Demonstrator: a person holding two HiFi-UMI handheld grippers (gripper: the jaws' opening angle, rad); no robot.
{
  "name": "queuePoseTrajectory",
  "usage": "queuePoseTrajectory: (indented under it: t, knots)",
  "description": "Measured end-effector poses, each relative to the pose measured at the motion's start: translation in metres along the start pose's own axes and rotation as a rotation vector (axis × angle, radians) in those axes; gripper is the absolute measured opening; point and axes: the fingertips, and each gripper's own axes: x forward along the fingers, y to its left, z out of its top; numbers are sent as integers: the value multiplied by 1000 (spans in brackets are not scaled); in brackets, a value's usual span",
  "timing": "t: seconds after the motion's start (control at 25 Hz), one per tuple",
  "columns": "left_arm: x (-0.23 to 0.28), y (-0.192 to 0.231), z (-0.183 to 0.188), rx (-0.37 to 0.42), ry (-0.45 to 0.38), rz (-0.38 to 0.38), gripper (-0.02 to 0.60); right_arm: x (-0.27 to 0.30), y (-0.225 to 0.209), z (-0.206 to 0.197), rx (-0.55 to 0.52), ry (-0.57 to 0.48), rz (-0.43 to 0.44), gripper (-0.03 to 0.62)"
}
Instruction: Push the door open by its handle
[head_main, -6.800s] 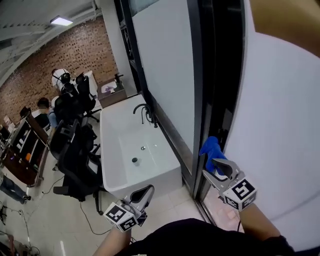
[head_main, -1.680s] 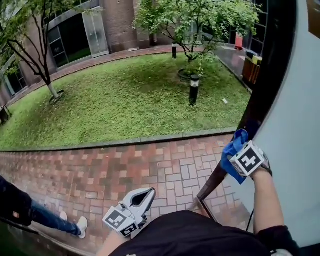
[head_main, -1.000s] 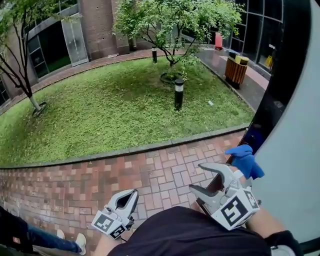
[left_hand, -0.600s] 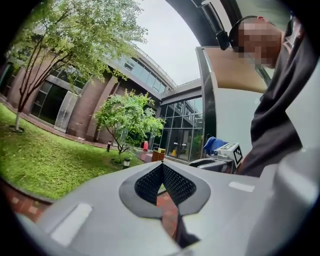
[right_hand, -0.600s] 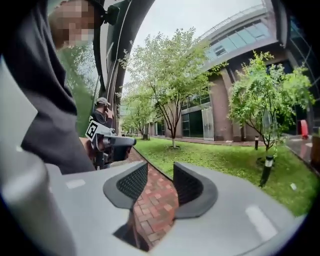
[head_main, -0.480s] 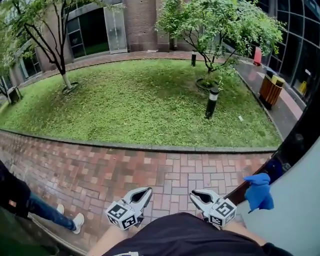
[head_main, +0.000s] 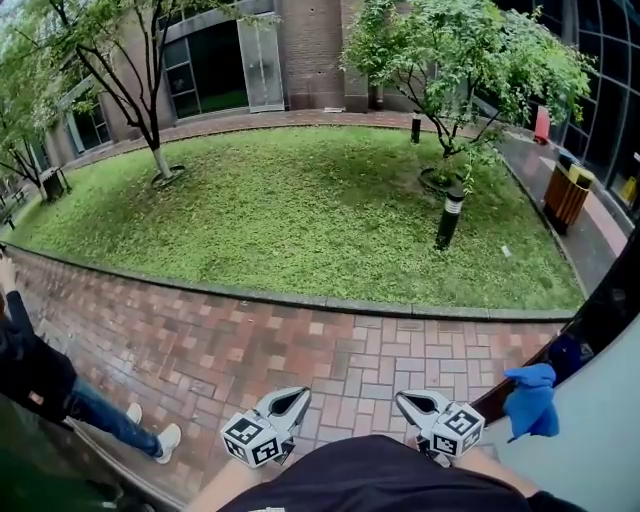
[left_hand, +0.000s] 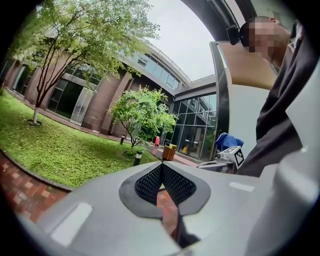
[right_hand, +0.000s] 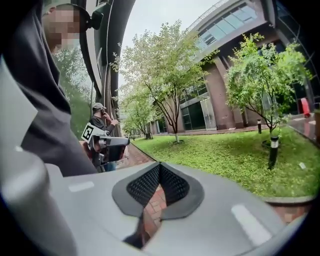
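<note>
The door stands swung open at the far right, a white panel with a dark edge. A blue cloth is wrapped on its handle; the same blue cloth shows in the left gripper view. My right gripper hangs low in front of me, left of the cloth and apart from it. Its jaws are shut with nothing between them. My left gripper is level with it, a little to the left. Those jaws are shut too, and hold nothing.
A red brick path runs just outside, bordered by a kerb and a lawn with trees. A black bollard and a bin stand at the right. A person in jeans walks at the lower left.
My right gripper has come away from the cloth-wrapped handle, shut its jaws and dropped back beside the left gripper. The head view has turned left, so the door sits further right.
</note>
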Motion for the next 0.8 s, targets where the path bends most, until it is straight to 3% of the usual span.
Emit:
queuePoseTrajectory:
  t: [0.44, 0.8]
  knots:
    - [-5, 3, -3, -5, -6, -13, -2, -1, -1, -1, 18, 14, -9, 1]
    - [-35, 5, -16, -14, 21, -36, -2, 0, 35, -20, -6, 44, -7, 2]
